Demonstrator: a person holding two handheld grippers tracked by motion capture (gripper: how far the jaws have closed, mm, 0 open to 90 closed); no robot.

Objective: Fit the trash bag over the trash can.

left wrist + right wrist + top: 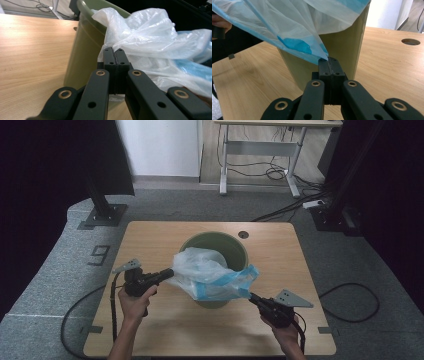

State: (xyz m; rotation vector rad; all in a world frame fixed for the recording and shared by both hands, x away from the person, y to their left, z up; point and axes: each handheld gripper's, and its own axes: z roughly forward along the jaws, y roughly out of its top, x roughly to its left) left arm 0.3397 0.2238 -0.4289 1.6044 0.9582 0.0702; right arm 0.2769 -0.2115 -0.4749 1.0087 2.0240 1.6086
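The wooden worktop has a round cable hole near its far edge and stands on grey carpet. Black curtains hang down both sides, with black stand feet at their base. Beyond, a white wall meets a white-legged desk, and loose cables trail across the floor beneath it.

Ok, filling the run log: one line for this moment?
left tongs: shut on bag | right tongs: shut on bag | bag: over bin
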